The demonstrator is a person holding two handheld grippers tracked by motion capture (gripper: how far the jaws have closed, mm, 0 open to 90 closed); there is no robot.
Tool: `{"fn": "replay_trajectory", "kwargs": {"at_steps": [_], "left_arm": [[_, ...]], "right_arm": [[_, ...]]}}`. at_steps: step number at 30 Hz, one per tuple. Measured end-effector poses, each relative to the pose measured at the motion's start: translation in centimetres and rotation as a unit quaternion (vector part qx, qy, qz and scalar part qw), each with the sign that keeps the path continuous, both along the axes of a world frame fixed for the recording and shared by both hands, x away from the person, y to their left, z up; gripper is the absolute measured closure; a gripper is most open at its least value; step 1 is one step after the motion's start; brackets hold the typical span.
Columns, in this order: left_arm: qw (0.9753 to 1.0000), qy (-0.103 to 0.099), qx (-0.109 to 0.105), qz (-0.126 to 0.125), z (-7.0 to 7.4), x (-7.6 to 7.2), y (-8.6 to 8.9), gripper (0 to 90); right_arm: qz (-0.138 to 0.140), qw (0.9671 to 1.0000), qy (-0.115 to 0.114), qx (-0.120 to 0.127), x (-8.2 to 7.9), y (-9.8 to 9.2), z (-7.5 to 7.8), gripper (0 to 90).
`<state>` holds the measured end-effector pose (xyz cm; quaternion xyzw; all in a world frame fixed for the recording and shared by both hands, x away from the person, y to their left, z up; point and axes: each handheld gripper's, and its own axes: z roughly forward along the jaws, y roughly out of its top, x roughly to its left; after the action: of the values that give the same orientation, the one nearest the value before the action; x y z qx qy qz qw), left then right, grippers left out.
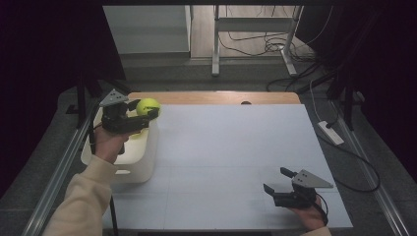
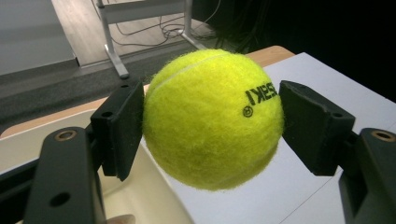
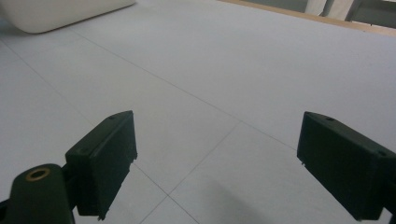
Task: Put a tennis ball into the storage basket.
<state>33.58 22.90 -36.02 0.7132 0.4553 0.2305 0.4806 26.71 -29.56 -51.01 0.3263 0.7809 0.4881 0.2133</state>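
Note:
A yellow-green tennis ball [image 1: 148, 105] [image 2: 212, 119] is held in the air above the far corner of a cream plastic bin [image 1: 146, 160]. My left gripper [image 1: 144, 112] [image 2: 212, 126] is shut on it, one black pad pressing each side. The bin's rim [image 2: 154, 182] lies just below the ball. My right gripper [image 1: 277, 180] [image 3: 217, 168] rests low over the white table at the near right, open, with nothing between its pads.
The white board [image 1: 231, 157] covers most of the table; a wooden edge [image 1: 216, 97] shows at the back. A corner of the bin [image 3: 56, 11] shows far off in the right gripper view. Desk legs and cables [image 1: 255, 44] lie on the floor beyond.

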Motion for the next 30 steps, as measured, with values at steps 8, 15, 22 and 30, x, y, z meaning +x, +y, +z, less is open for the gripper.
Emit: {"fn": "replay_trajectory", "kwargs": {"at_steps": [8, 15, 22, 30], "left_arm": [[1.0, 0.002, 0.005, 0.006, 0.2, -0.4, 0.8, 27.0], [0.9996, 0.011, 0.01, 0.023, -0.2, -0.4, 1.7, 27.0], [0.999, 0.016, 0.013, 0.039, -0.4, -0.2, 2.7, 27.0], [0.9982, 0.017, 0.012, 0.056, -0.6, -0.1, 3.6, 27.0]], "right_arm": [[-0.001, 1.0, 0.0, 0.0, 0.0, 0.0, 0.0, 11.9], [-0.003, 1.0, 0.001, 0.0, 0.0, -0.1, 0.0, 11.8], [-0.003, 1.0, 0.0, 0.001, 0.0, -0.1, 0.0, 11.9], [-0.004, 1.0, -0.001, 0.001, 0.0, -0.2, 0.0, 11.9]]}}
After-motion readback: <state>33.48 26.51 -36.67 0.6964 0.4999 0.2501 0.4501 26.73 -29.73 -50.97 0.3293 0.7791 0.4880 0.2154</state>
